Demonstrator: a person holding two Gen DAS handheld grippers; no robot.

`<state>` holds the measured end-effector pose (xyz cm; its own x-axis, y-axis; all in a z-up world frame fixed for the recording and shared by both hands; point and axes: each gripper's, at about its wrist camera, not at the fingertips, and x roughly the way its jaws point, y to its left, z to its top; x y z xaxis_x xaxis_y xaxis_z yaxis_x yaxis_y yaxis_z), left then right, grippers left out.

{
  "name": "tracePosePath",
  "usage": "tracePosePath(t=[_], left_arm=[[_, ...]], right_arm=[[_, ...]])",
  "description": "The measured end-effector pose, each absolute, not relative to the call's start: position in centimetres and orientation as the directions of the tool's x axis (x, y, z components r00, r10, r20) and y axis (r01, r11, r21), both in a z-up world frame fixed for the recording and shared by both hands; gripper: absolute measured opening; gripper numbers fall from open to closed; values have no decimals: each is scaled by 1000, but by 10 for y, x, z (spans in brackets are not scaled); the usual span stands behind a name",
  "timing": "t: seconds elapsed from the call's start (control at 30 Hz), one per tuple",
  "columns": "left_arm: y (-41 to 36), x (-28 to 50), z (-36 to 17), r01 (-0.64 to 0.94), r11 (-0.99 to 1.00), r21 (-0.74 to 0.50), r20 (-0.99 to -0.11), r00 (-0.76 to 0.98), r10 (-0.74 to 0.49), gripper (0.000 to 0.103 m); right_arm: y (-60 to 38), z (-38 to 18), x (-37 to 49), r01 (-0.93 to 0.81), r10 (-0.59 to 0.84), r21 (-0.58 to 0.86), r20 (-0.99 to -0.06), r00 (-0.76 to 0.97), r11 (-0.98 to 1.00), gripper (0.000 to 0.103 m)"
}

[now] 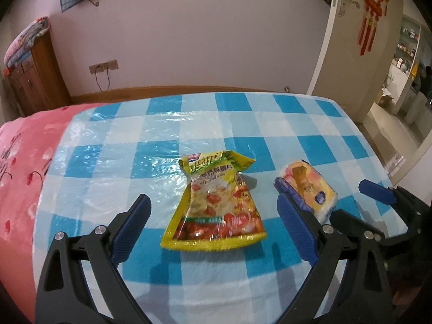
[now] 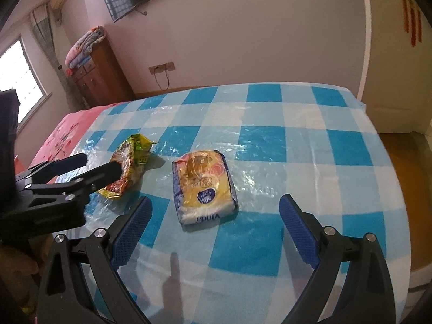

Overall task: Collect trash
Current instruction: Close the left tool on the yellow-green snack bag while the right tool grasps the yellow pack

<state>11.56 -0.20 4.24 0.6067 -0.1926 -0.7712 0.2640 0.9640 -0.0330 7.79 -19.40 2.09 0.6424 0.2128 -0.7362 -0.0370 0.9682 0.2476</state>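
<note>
**Both tools wide over the checked desk**

Your desk (image 1: 270, 140) carries a blue-checked plastic cover. On it the yellow snack bag (image 1: 216, 202) lies flat between your left tool's (image 1: 213, 226) wide-spread fingers. Just right of it lies the tissue pack (image 2: 205, 186), ahead of your right tool (image 2: 216, 226), also spread wide, touching nothing.

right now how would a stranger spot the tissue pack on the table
Find the table with the blue-and-white checked cloth. Two items lie near its front edge. The tissue pack is the plump yellow block with a blue oval logo, right of the flat, crinkled snack bag, straight ahead of the open right gripper.
</note>
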Motion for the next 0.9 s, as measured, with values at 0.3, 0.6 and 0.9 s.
tracePosePath(t=[0.3, 0.6, 0.9], left_arm=[[-3, 138, 28, 262, 964, -45, -793, 578, -194, 95], [0, 145, 17, 265, 961, -81, -807, 549, -219, 78], [-2, 143, 17, 257, 965, -58, -798, 569, -199, 65]], right_arm=[[-184, 13, 94, -72, 226, 234, -746, 627, 970, 94], [-179, 11, 98, -88, 221, 213, -747, 627, 973, 94], [-175, 7, 102, -87, 204, 191, -759, 618, 978, 81]])
